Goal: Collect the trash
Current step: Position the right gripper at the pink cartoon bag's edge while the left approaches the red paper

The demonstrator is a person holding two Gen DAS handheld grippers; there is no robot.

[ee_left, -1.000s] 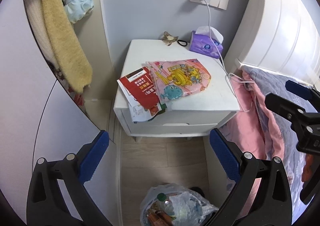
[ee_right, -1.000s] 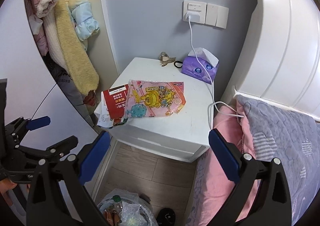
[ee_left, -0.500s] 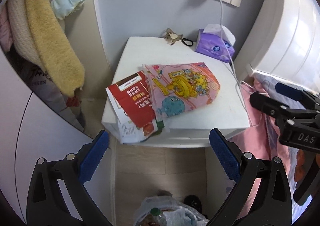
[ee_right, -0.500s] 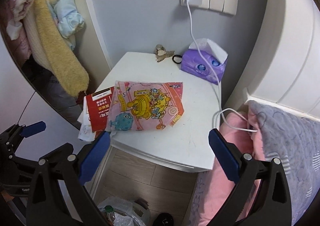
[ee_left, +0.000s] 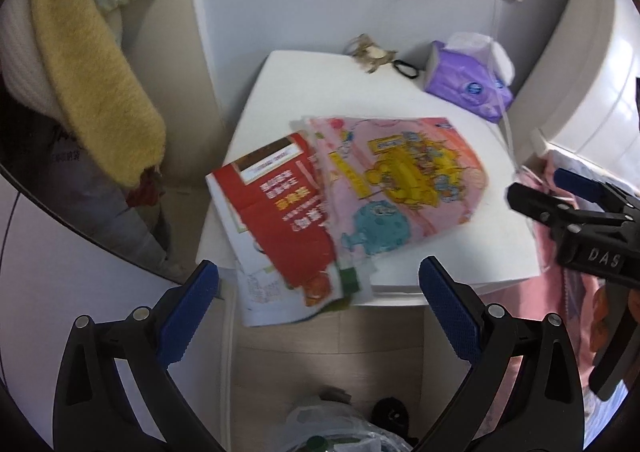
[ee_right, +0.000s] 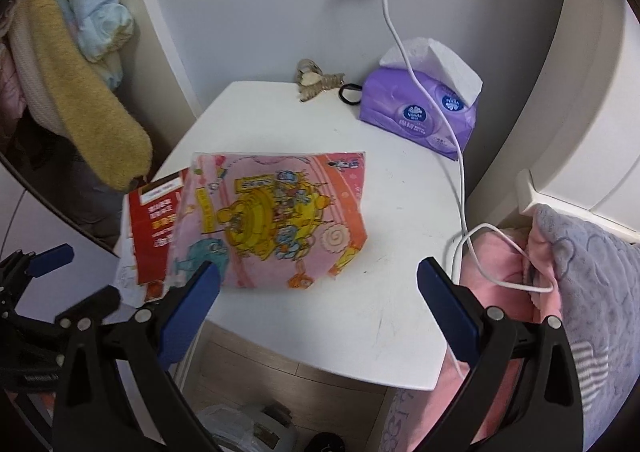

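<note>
A pink cartoon-printed wrapper [ee_left: 404, 187] [ee_right: 280, 219] lies flat on the white nightstand [ee_left: 452, 260] [ee_right: 384, 316]. A red and white leaflet [ee_left: 280, 228] [ee_right: 154, 232] lies partly under it and hangs over the nightstand's front left edge. My left gripper [ee_left: 318, 312] is open and empty, just in front of the leaflet's overhanging end. My right gripper [ee_right: 318, 312] is open and empty, over the nightstand's front edge near the wrapper. A trash bag [ee_left: 340, 432] [ee_right: 240, 430] sits on the floor below.
A purple tissue pack [ee_right: 420, 111], a hair clip [ee_right: 314, 81] and a black hair tie [ee_right: 350, 93] sit at the nightstand's back. A white charging cable [ee_right: 460, 171] runs from the wall socket to the bed [ee_right: 580, 272] on the right. Clothes [ee_right: 72, 91] hang at the left.
Both grippers have moved forward and closer to the nightstand; the wrapper and leaflet look larger. Both stay open. Nothing on the nightstand has moved.
</note>
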